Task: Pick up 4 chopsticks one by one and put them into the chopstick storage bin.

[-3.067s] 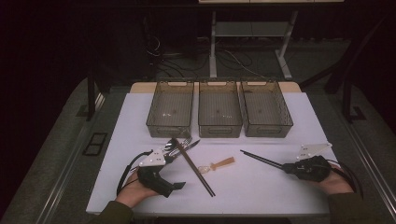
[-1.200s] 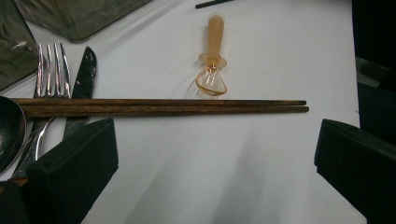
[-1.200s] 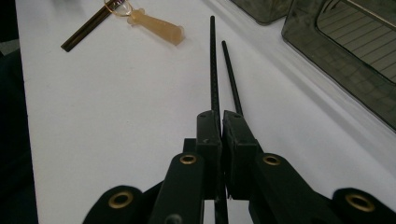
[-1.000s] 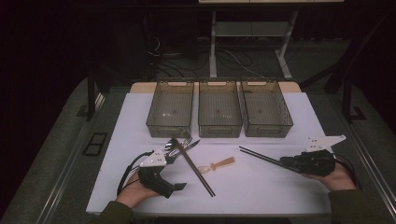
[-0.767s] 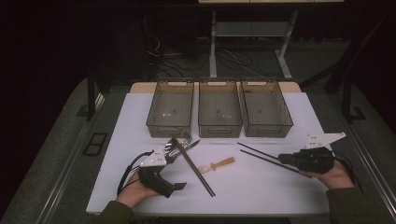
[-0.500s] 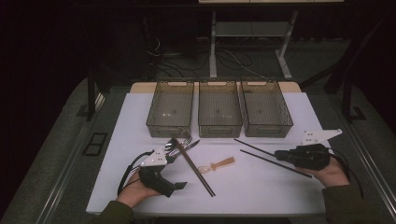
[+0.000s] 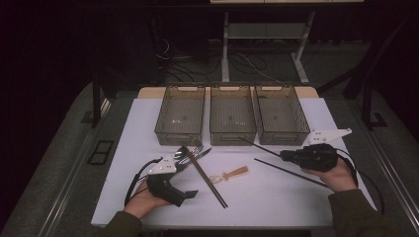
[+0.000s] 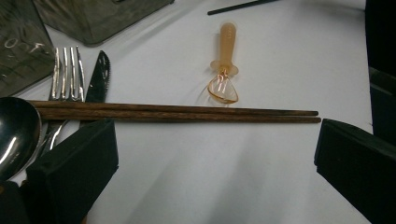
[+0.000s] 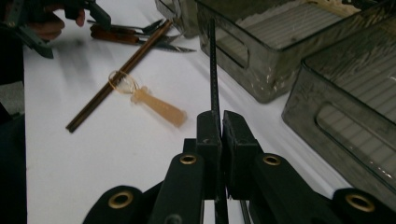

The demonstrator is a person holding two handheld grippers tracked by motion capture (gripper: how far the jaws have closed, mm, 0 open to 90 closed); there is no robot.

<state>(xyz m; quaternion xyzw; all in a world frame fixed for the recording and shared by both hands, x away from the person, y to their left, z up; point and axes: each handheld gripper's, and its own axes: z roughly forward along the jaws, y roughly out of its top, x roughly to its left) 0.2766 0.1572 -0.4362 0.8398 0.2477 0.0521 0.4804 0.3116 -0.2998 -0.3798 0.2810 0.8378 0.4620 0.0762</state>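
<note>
From up top, the right gripper (image 7: 284,156) is clamped on one thin black chopstick (image 7: 260,146), held by its thick end so the tip pokes out toward the front wall of the middle of three smoky see-through plastic bins (image 7: 232,116). Its twin, a second black chopstick (image 7: 289,172), lies flat on the white table (image 7: 276,207) just under that hand. The left gripper (image 7: 190,193) sits near the cutlery pile with its jaws spread wide, nothing in them. In the left gripper view you get a pair of brown wooden chopsticks (image 8: 173,113) lying side by side between the open pads, crossing a steel fork (image 8: 65,74), a dark serrated knife (image 8: 97,77) and a shiny spoon bowl (image 8: 16,133), plus a little orange plastic-handled wire whisk thing (image 8: 224,60) just beyond. The right gripper view is the good one: the pads are squeezed nearly together on the black stick (image 9: 213,70), which looks ridged along its length and runs straight up past the bin corner (image 9: 252,65). My guess is it's light and stiff but slick and round, so it could swivel in a pinch that close to one end; grabbing nearer the middle would probably feel steadier.
</note>
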